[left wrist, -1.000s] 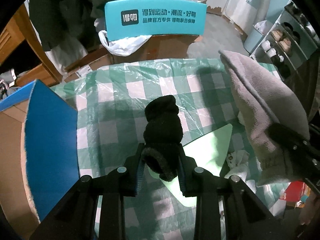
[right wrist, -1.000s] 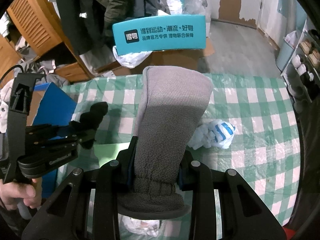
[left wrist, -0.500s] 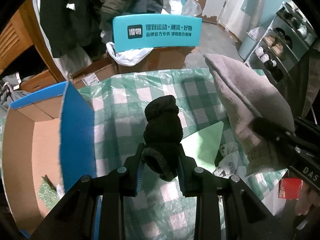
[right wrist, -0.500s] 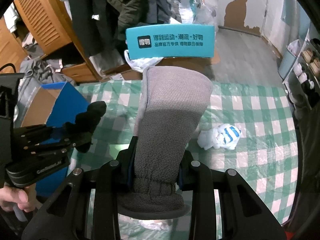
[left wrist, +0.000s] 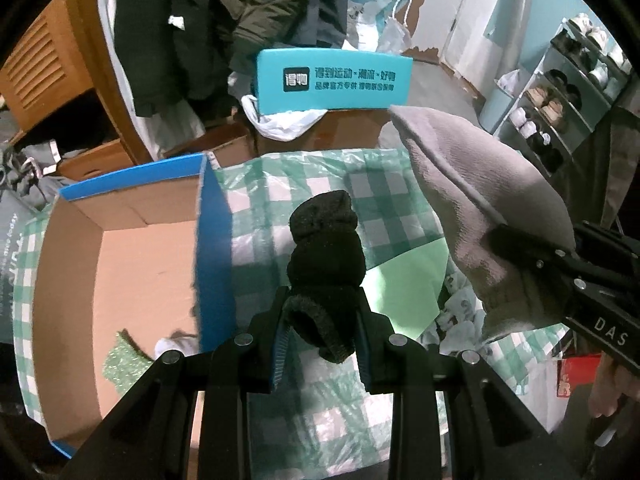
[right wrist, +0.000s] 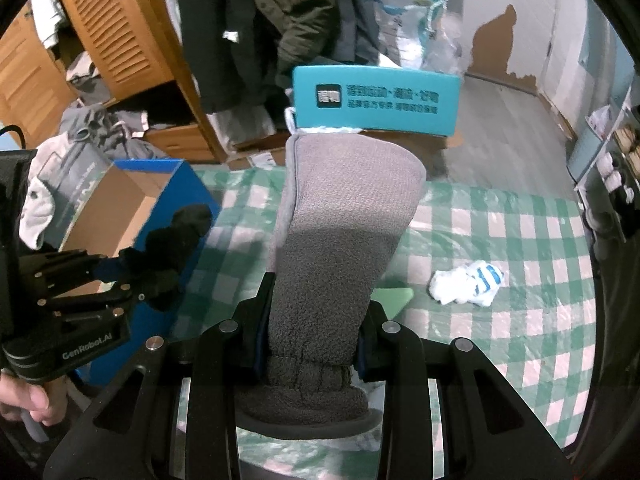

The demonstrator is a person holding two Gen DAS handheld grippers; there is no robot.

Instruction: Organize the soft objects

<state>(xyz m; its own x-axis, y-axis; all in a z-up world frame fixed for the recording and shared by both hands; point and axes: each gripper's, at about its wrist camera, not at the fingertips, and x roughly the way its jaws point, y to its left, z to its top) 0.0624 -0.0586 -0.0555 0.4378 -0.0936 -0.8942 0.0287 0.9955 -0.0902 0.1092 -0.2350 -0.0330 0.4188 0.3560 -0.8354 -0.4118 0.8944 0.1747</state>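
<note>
My left gripper (left wrist: 320,322) is shut on a rolled black sock (left wrist: 326,248) and holds it above the green checked tablecloth (left wrist: 328,176), just right of the blue cardboard box (left wrist: 214,248). My right gripper (right wrist: 310,322) is shut on a grey fleece slipper sock (right wrist: 340,220), held upright above the table; it also shows at the right of the left wrist view (left wrist: 480,196). The left gripper with the black sock shows at the left of the right wrist view (right wrist: 132,268). A white and blue striped sock (right wrist: 466,278) lies on the cloth at the right.
The open box holds a green sparkly item (left wrist: 124,360) and a white soft item (left wrist: 176,346). A light green sheet (left wrist: 404,280) lies on the table. A teal box (left wrist: 334,80), hung coats (left wrist: 240,20) and a shoe rack (left wrist: 560,92) stand beyond the table.
Both grippers have moved left and back, still holding their socks. The open blue box has come much further into the left wrist view, showing its inside.
</note>
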